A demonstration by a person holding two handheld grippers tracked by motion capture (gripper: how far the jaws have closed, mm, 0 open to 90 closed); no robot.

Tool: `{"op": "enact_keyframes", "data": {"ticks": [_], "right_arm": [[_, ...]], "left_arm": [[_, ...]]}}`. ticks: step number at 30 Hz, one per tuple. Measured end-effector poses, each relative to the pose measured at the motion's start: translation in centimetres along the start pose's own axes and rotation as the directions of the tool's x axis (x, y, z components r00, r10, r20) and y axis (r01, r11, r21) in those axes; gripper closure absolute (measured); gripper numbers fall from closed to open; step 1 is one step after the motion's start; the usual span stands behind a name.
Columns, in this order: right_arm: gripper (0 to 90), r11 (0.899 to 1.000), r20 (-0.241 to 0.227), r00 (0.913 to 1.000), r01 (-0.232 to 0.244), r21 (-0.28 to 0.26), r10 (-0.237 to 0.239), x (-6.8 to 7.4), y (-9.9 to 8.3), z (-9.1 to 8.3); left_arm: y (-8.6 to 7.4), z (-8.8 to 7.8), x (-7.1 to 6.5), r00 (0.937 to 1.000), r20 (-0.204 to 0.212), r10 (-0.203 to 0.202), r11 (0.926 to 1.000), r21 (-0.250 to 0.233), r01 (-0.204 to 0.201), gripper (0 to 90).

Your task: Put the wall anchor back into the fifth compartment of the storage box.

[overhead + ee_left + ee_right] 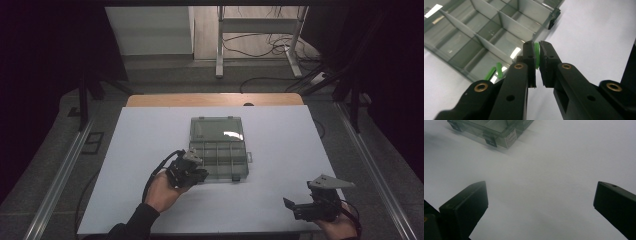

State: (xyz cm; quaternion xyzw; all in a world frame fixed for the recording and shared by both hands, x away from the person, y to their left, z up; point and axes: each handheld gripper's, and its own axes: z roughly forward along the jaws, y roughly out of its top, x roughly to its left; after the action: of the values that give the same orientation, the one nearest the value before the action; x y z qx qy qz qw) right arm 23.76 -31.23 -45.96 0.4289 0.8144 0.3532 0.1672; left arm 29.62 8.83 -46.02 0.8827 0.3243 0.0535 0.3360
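A small green plastic piece (pixel 537 55) is pinched between the nearly closed jaws of the left gripper (pixel 537 53), which is held at the near left corner of the open compartment box (pixel 218 160) on the white surface (pixel 280 165). Two similar green pieces (pixel 495 71) are seen lying in the corner compartment nearest that gripper. The step in hand is judged to be the sorting of green pieces into the box: the held piece has been brought to the box's edge but is not yet over a compartment. The next move would call for the jaws to be carried over the chosen compartment and then opened so that the piece drops inside rather than onto a divider.

The right gripper (pixel 312 204) is held wide open and empty near the front right edge of the surface, well apart from the box.

The exact shape of the held piece cannot be made out, since most of it is covered by the jaws. The far compartments are too dim to be checked for contents, and the box is cut off in the right gripper view.
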Motion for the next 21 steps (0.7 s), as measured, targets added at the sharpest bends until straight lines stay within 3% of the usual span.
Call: {"op": "enact_keyframes", "data": {"ticks": [8, 21], "right_arm": [[0.0, 1.000, 0.006, 1.0000, -0.006, 0.006, 0.006, 0.0, 0.0, 0.1], [0.0, 1.000, -0.001, 1.0000, 0.006, 0.018, -0.006, 0.0, 0.0, 0.2]], "left_arm": [[0.1, -0.7, 0.8, 0.9995, -0.022, -0.021, 0.9996, -0.021, 0.021, 84.2], [-0.1, -1.1, 3.0, 0.9948, -0.033, -0.096, 0.9949, -0.032, 0.095, 84.1]]}}
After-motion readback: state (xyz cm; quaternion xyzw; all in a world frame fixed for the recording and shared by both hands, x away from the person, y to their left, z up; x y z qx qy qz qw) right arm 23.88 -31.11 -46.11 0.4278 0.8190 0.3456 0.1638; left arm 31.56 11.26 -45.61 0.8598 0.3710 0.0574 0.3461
